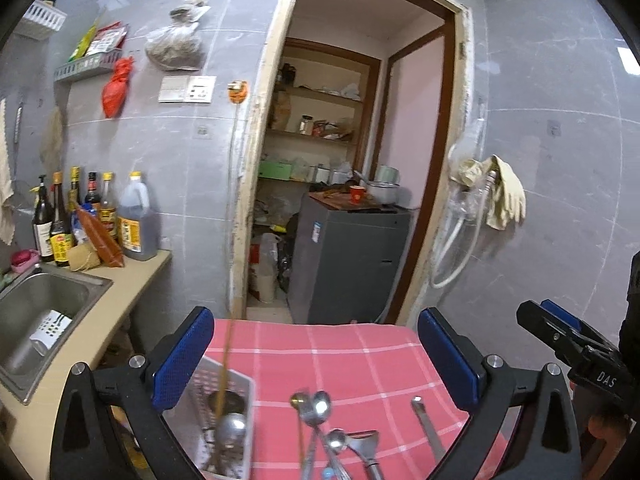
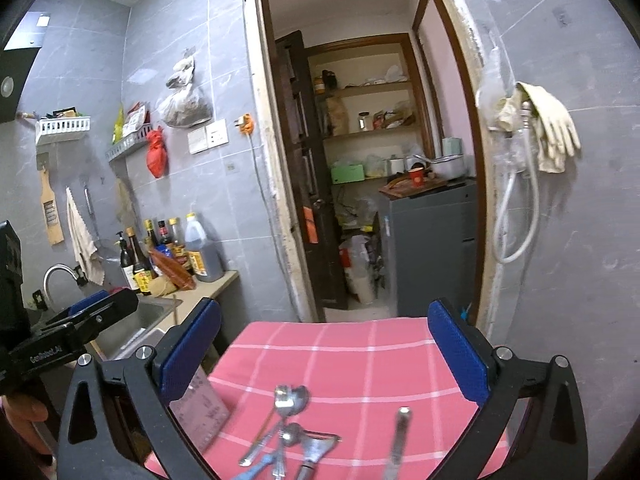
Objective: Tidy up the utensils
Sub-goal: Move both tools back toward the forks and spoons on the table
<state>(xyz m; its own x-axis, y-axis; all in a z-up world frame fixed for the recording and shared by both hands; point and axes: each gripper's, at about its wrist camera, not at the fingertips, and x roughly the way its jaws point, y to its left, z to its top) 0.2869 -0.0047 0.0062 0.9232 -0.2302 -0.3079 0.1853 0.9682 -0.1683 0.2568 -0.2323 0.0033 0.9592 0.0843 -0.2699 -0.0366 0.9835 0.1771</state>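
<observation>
On pink checked surface [image 2: 360, 344]: three spoons [image 2: 288, 396], one peeler [image 2: 316, 448], one holder [image 1: 228, 412]; both tongs [image 1: 316, 364] [image 2: 324, 354] released, empty.

A steel sink [image 1: 44, 300] is set into a beige counter [image 1: 132, 292] left of an open doorway [image 1: 360, 160]. A row of sauce bottles [image 1: 72, 216] stands at the counter's back against the grey tiled wall, with a large dark jug [image 1: 136, 220] at its right end. Above the sink, a red bag [image 1: 116, 88] hangs under a small wall shelf [image 1: 86, 66]. Through the doorway stands a grey cabinet [image 1: 352, 260] bearing a red cup [image 1: 357, 194]. Right of the doorway, pale rubber gloves [image 1: 504, 192] hang beside a white hose [image 1: 456, 248].
</observation>
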